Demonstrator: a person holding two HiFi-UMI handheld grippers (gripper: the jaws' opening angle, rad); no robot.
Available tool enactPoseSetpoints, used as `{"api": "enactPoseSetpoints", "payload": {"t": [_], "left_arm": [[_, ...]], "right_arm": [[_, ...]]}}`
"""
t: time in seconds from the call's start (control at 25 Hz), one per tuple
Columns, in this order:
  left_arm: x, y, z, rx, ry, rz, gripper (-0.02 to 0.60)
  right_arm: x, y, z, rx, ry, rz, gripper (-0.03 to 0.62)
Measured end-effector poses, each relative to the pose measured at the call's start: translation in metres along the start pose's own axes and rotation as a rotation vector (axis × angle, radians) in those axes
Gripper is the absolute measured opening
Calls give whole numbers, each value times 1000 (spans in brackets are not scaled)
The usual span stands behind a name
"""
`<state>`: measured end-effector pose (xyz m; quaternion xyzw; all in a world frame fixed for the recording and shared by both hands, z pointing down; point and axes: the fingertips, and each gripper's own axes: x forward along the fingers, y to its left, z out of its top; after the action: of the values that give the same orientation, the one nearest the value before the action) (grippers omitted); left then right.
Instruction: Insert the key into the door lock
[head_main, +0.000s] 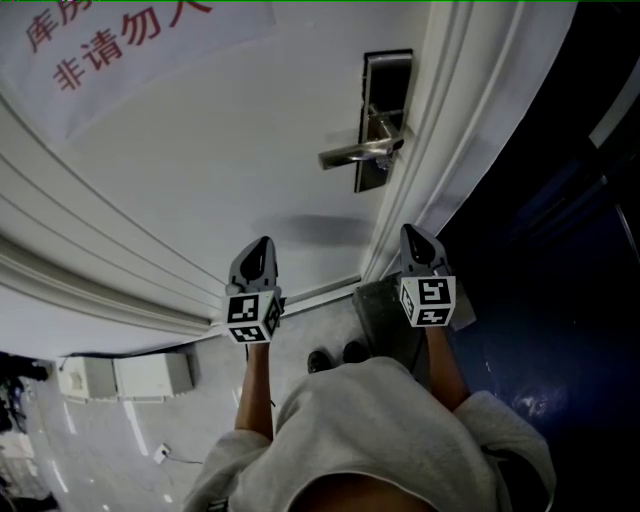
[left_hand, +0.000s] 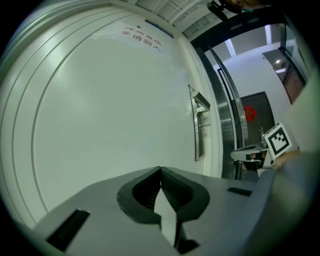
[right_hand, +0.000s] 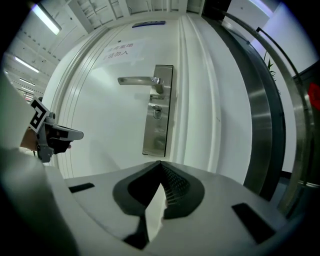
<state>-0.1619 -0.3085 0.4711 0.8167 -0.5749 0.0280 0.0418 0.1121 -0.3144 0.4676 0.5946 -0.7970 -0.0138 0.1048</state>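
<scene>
Head view, red 非请勿入 on door sign (head_main: 120, 45), left hand-held gripper (head_main: 264, 243), right hand-held gripper (head_main: 409, 233), both closed empty

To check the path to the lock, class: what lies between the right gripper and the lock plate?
Nothing: between the right gripper and the lock plate only bare white door shows, seen in the right gripper view.
</scene>
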Motion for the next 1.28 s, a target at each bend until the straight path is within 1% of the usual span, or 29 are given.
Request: {"api": "enactPoseSetpoints", "payload": {"t": [0.2, 0.52, 0.64, 0.76, 0.92, 1.28], "left_arm": [[-10, 8, 0, -5, -3, 40, 18], [-43, 43, 1, -12, -13, 169, 18], [-54, 55, 4, -10, -17, 209, 18], [-62, 65, 6, -6, -21, 241, 18], [-62, 66, 6, -6, -22, 250, 18], [-50, 57, 9, -7, -30, 226, 18]], "right_arm": [[14, 21, 13, -26, -27, 66, 21], [43, 68, 36, -69, -78, 198, 21], [49, 81, 40, -70, -86, 229, 21], [55, 87, 43, -74, -93, 242, 21], [59, 88, 46, -78, -98, 246, 21], [61, 83, 46, -74, -100, 239, 21]]}}
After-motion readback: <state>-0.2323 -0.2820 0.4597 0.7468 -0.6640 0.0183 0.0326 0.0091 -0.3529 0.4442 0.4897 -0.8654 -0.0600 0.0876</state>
